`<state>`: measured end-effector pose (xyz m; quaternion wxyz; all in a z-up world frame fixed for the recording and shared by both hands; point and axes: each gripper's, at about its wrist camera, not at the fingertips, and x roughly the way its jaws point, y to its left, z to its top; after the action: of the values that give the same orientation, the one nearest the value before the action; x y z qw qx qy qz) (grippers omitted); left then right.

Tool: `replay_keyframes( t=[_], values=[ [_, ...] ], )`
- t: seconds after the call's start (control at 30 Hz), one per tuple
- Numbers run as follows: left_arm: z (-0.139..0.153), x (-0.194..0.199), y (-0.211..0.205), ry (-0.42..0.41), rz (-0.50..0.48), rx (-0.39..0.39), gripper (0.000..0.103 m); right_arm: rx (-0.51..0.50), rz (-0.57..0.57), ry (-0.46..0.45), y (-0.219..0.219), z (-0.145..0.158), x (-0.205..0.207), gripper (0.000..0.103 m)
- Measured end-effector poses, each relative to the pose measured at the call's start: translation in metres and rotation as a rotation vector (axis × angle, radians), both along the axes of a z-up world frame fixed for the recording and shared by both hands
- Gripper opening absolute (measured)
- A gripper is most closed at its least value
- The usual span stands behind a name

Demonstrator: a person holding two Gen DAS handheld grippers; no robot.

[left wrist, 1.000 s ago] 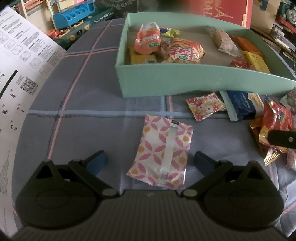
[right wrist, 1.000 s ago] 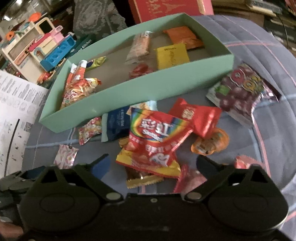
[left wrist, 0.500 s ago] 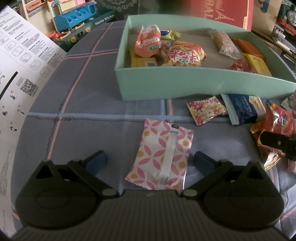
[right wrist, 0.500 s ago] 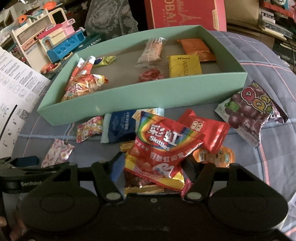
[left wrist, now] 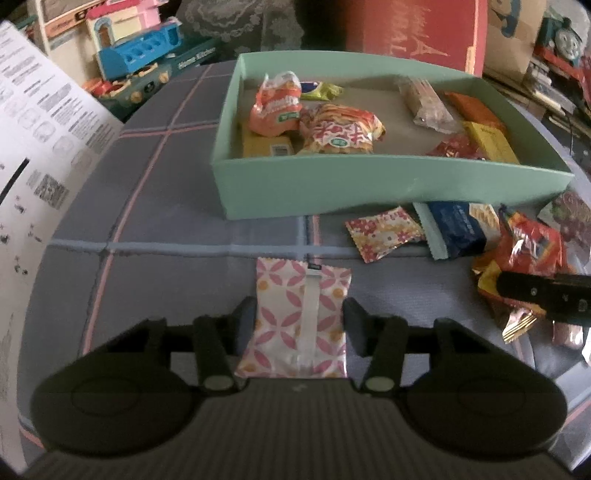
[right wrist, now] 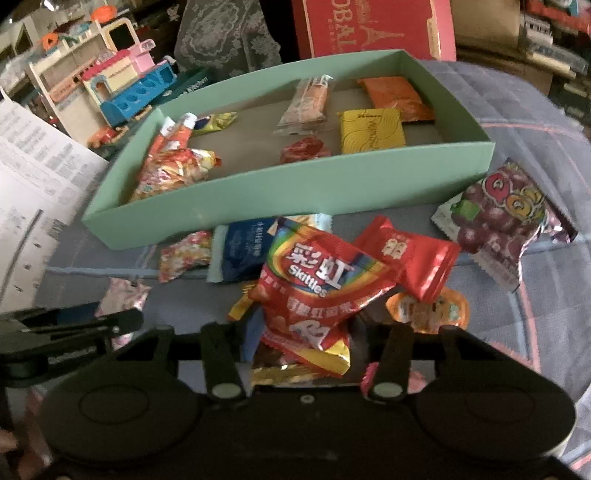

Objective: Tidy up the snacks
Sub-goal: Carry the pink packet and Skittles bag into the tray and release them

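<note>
My left gripper (left wrist: 299, 321) is shut on a pink-and-white patterned packet (left wrist: 301, 317) that lies on the grey-blue cloth. My right gripper (right wrist: 306, 339) is shut on a red Skittles bag (right wrist: 314, 280) at the near edge of a snack pile. The mint-green box (left wrist: 369, 188) stands beyond both, also in the right wrist view (right wrist: 288, 195), and holds several snacks. A floral candy packet (left wrist: 384, 232) and a blue packet (left wrist: 454, 229) lie in front of the box. My right gripper's finger (left wrist: 543, 291) shows at the left view's right edge.
A red packet (right wrist: 410, 254), an orange jelly cup (right wrist: 428, 310) and a grape gummy bag (right wrist: 502, 218) lie to the right of the Skittles. White printed sheets (left wrist: 33, 155) cover the left. Toy sets (right wrist: 114, 85) and a red box (right wrist: 373, 26) stand behind.
Both grippers have closed: the left on the pink patterned packet, the right on the Skittles bag. The left gripper also moved forward around its packet.
</note>
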<state>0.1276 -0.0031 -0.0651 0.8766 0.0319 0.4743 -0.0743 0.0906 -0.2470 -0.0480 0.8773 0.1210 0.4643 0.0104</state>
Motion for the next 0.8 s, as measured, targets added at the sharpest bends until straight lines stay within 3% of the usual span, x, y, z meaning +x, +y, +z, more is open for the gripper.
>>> replay_keyframes(
  t=[0.23,0.67,0.8],
  values=[
    [0.004,-0.008,0.012,0.028,0.020,-0.063,0.050,0.013,0.005,-0.013,-0.002,0.007,-0.008,0.045],
    [0.028,-0.022,0.011,-0.016,-0.008,-0.079,0.050,0.038,0.053,-0.073,0.005,0.033,-0.017,0.036],
    [0.027,-0.024,0.009,-0.012,-0.012,-0.071,0.050,0.035,0.060,-0.038,0.005,0.027,-0.016,0.036]
  ],
)
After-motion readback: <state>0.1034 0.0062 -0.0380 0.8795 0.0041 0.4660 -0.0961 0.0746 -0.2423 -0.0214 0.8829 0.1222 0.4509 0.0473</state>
